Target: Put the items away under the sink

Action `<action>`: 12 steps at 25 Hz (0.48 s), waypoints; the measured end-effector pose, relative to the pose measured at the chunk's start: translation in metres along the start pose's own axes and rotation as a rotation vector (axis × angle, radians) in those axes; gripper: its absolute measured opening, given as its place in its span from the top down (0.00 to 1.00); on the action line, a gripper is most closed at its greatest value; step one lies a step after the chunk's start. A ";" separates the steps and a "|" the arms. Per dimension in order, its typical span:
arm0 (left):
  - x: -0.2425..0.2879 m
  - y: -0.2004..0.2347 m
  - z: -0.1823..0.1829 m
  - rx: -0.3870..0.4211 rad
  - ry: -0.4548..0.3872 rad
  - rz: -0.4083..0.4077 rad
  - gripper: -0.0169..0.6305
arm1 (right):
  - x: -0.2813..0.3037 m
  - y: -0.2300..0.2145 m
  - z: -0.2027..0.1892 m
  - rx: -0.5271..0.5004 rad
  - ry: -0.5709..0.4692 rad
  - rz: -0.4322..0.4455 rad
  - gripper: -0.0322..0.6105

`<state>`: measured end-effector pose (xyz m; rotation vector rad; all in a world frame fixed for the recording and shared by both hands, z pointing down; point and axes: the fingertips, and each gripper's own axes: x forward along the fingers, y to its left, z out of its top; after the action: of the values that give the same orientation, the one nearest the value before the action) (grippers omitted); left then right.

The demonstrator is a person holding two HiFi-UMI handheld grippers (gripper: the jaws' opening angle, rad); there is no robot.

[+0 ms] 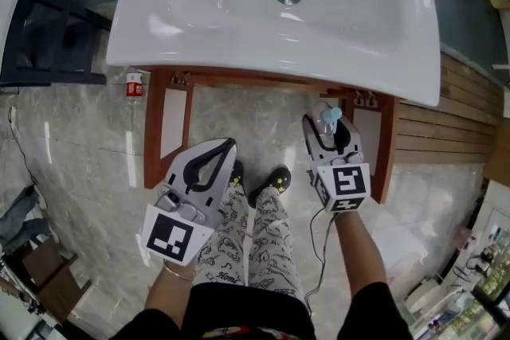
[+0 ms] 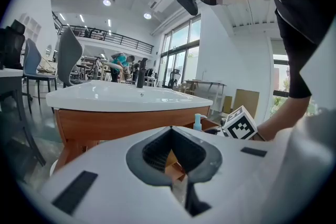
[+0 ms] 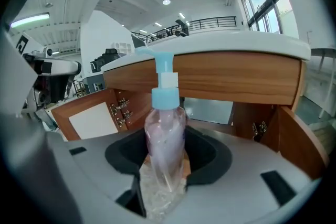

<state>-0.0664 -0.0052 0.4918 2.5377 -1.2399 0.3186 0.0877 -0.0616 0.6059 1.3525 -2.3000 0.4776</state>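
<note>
A clear pump bottle with a pale blue top (image 3: 165, 126) stands upright between the jaws of my right gripper (image 3: 167, 140), which is shut on it. From the head view the bottle (image 1: 329, 116) and right gripper (image 1: 330, 128) sit just in front of the open cabinet under the white sink (image 1: 239, 28), toward its right side. My left gripper (image 1: 229, 144) hangs lower and to the left, jaws together with nothing between them. The left gripper view shows those jaws (image 2: 170, 131) shut, with the bottle (image 2: 197, 122) off to the right.
Both wooden cabinet doors stand open, the left door (image 1: 174, 123) and the right door (image 1: 387, 147). A small red-labelled bottle (image 1: 134, 85) stands on the marble floor left of the cabinet. The person's black shoes (image 1: 271, 182) are between the grippers. A dark frame (image 1: 48, 44) stands far left.
</note>
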 end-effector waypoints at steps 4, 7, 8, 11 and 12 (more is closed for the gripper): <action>0.004 0.004 -0.005 -0.007 0.007 0.009 0.96 | 0.008 -0.003 -0.005 0.002 -0.008 0.007 0.63; 0.007 0.004 -0.007 -0.012 0.010 0.008 0.96 | 0.013 -0.005 -0.008 0.013 -0.009 0.010 0.63; 0.009 0.004 -0.008 -0.013 0.014 0.004 0.96 | 0.014 -0.006 -0.010 0.016 -0.006 0.010 0.63; 0.014 0.005 -0.008 -0.007 0.018 -0.001 0.96 | 0.019 -0.010 -0.013 0.015 -0.001 0.007 0.63; 0.016 0.006 -0.007 -0.006 0.014 0.001 0.96 | 0.021 -0.012 -0.014 0.014 0.000 0.006 0.63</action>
<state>-0.0617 -0.0180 0.5049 2.5255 -1.2354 0.3318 0.0917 -0.0757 0.6300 1.3526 -2.3051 0.4970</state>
